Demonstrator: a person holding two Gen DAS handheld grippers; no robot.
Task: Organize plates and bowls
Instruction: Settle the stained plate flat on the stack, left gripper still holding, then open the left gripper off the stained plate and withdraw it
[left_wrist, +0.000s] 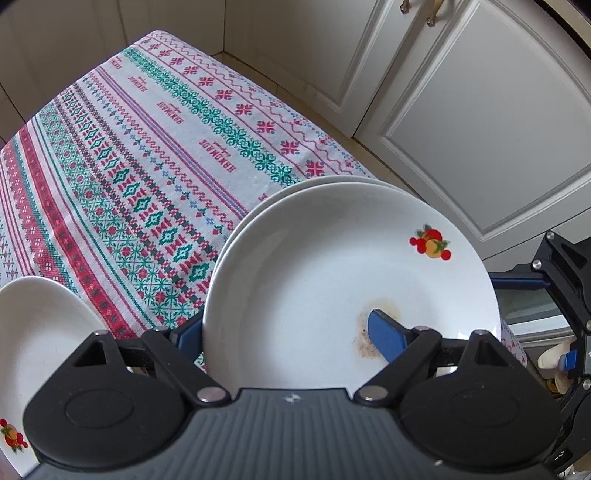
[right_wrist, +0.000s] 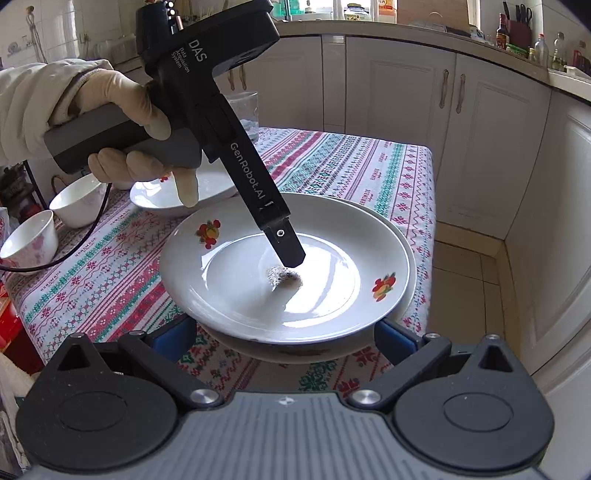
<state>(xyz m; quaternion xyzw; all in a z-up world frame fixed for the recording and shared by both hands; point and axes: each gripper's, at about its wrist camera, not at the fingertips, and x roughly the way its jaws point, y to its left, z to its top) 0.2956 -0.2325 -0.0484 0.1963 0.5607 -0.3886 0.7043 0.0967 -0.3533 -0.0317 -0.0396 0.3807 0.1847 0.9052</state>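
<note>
we see the white round ceramic plate with fruit decals (right_wrist: 258, 295) lying level, face up, atop a second white plate (right_wrist: 400, 236) on the patterned tablecloth (right_wrist: 351, 166). our left gripper (left_wrist: 284, 328) clamps its rim; our right gripper (right_wrist: 284, 332) gapes wide, holding nothing, beside it.

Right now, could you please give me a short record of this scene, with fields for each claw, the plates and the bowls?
left claw: shut on white round plate with fruit prints, one finger inside, one beneath
right claw: open, fingers apart below that plate's near rim
brown stain: at the held plate's centre
second white plate: directly under the held one, on the patterned tablecloth
third white plate: further left
white bowls: two, at the table's left edge
</note>
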